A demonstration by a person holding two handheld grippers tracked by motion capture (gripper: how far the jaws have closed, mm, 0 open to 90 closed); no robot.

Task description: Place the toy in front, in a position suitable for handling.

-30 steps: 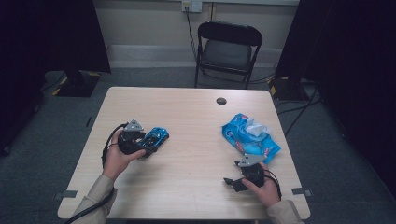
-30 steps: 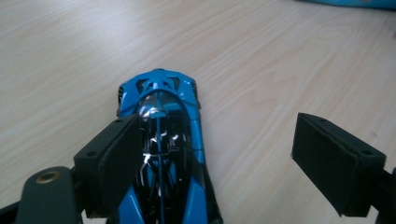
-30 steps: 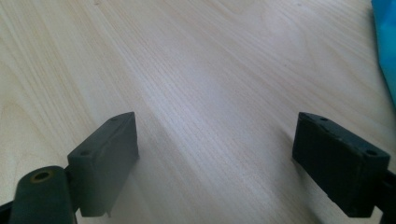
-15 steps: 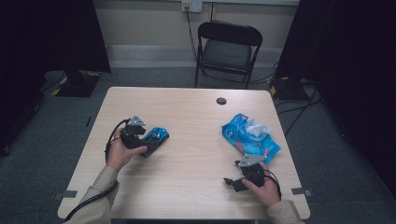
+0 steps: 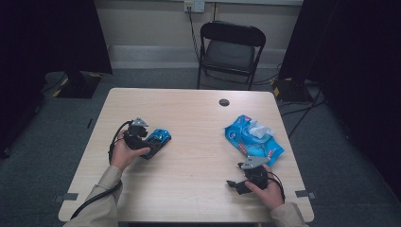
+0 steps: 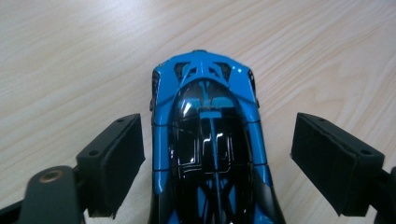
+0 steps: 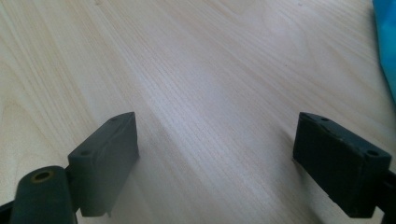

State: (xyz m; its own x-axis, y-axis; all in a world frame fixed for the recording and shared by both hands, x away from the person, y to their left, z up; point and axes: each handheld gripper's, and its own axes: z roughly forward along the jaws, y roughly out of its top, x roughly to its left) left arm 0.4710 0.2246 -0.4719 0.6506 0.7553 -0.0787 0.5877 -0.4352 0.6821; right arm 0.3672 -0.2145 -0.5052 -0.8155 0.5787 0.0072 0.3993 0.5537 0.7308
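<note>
Two grippers rest on the table [image 5: 198,142] in the high view: left gripper [image 5: 150,141] at a blue toy car [image 5: 158,139], right gripper [image 5: 235,185] near a blue wipes pack [image 5: 253,139], its print unreadable. Left gripper view: jaws spread, flanking the car, not touching. Right gripper view: jaws spread over bare wood.
</note>
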